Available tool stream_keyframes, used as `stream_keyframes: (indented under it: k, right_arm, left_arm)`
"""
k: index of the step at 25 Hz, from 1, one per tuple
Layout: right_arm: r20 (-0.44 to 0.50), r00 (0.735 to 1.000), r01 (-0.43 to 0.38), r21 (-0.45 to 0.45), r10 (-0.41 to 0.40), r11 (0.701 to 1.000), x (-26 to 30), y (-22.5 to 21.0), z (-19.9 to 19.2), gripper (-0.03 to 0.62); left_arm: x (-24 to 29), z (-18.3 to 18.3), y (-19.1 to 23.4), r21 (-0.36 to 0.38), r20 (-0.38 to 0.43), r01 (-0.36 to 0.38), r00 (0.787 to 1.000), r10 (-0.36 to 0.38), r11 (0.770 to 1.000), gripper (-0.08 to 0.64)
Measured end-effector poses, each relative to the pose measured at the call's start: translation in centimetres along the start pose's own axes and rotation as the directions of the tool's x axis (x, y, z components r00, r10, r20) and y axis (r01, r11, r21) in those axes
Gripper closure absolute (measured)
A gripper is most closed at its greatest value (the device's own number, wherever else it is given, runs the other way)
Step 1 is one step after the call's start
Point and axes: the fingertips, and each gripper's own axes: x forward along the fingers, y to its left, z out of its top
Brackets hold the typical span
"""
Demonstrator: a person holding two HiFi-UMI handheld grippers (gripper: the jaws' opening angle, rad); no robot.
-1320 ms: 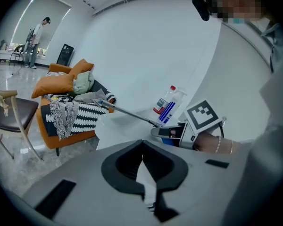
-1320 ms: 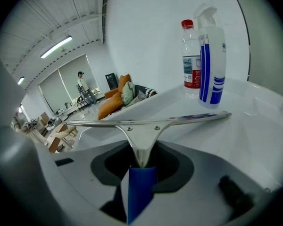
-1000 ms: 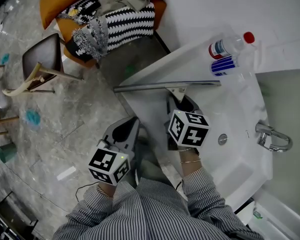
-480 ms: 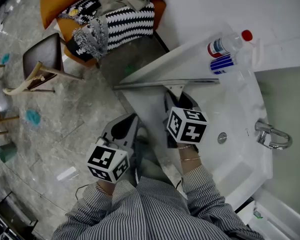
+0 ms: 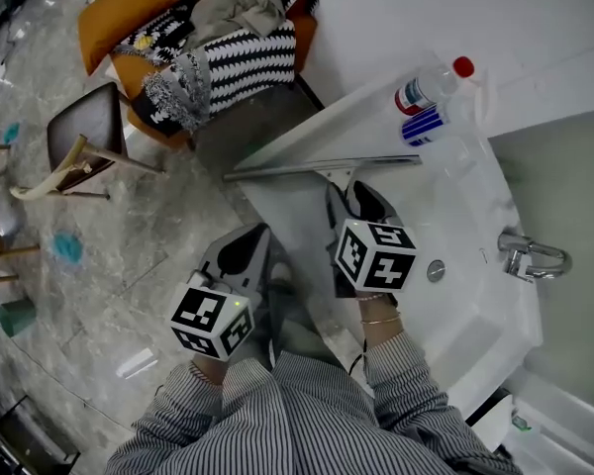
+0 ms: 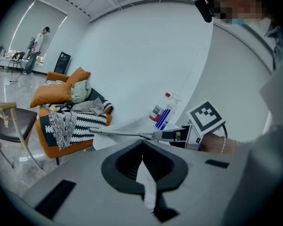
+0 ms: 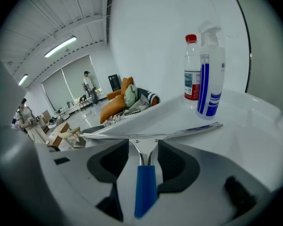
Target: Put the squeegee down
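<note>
The squeegee [image 5: 317, 167] lies with its long metal blade across the white sink's [image 5: 475, 206] front-left rim. Its blue handle [image 7: 145, 187] points back between the jaws of my right gripper [image 5: 356, 201]. Those jaws have just been opening. They stand apart with a gap on each side of the handle, and the pads do not press it. My left gripper [image 5: 243, 250] hangs shut and empty over the floor, left of the sink. In the left gripper view its tips [image 6: 142, 145] meet, with the squeegee blade [image 6: 122, 133] beyond.
A spray bottle [image 5: 426, 125] and a red-capped bottle [image 5: 426, 87] stand on the sink's far rim, beyond the blade. The faucet [image 5: 530, 255] and drain [image 5: 436, 270] are to the right. An orange sofa [image 5: 208, 38] with clothes and a chair [image 5: 84, 127] stand on the floor at left.
The right gripper's jaws have spread away from the squeegee handle and the gripper has lifted slightly. The squeegee stays on the sink rim. The left gripper has hardly moved.
</note>
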Motion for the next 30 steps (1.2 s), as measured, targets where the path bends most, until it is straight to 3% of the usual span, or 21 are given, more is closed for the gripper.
stream_keyframes:
  k: [5, 12, 17, 30]
  right_arm:
    - [0.059, 0.996, -0.064, 0.010, 0.063, 0.998, -3.0, 1.1, 1.6, 0.399]
    - [0.210, 0.974, -0.078, -0.025, 0.081, 0.997, -9.2, 2.2, 4.3, 0.565]
    - [0.295, 0.950, -0.093, -0.054, 0.105, 0.994, -13.2, 2.8, 5.6, 0.572]
    - [0.461, 0.876, -0.092, -0.129, 0.142, 0.987, -22.1, 4.8, 7.5, 0.577]
  left_arm:
    - [-0.9, 1.6, -1.3, 0.035, 0.034, 0.018, 0.999, -0.019, 0.999, 0.548]
    - [-3.0, 4.4, -4.3, 0.114, 0.084, 0.054, 0.994, -0.064, 0.992, 0.548]
    - [-4.4, 6.6, -6.5, 0.186, 0.128, 0.078, 0.987, -0.102, 0.979, 0.548]
    - [-6.5, 10.0, -11.8, 0.290, 0.208, 0.130, 0.958, -0.195, 0.948, 0.548]
